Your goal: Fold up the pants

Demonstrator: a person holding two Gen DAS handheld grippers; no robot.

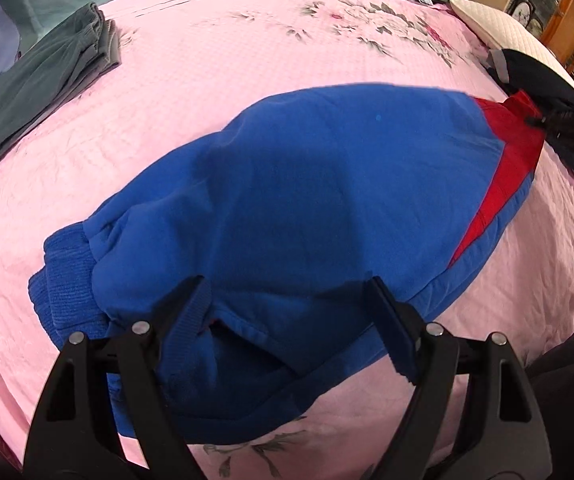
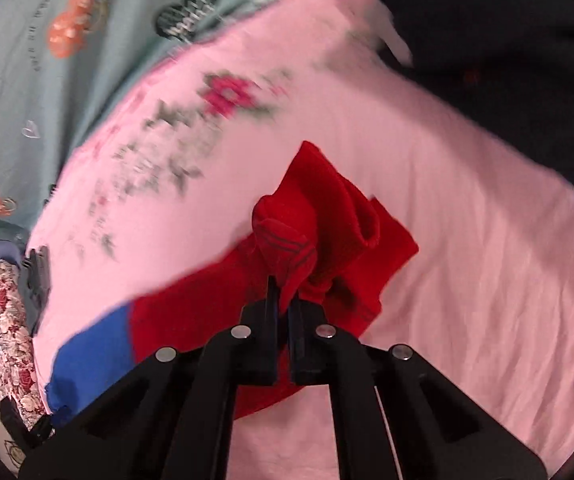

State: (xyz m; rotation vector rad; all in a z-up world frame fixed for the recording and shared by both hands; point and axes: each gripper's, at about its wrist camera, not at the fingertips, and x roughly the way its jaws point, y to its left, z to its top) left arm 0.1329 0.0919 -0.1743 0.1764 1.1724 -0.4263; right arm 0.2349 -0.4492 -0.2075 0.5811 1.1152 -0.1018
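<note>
The blue and red pants (image 1: 307,200) lie across the pink bed (image 1: 207,60). The left gripper (image 1: 287,312) hovers at their near cuff end, jaws released. The right gripper (image 2: 283,300) has its jaws clenched on the bunched red waistband (image 2: 319,216) at the far right. Folded grey pants (image 1: 43,88) lie far left.

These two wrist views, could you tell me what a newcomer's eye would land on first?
First the bright blue pants with a red waist end, spread across the pink floral bedspread. Next, the right gripper pinching bunched red fabric, while the left gripper stands open over the blue cuff end. A folded dark green garment lies at the bed's far left.
</note>
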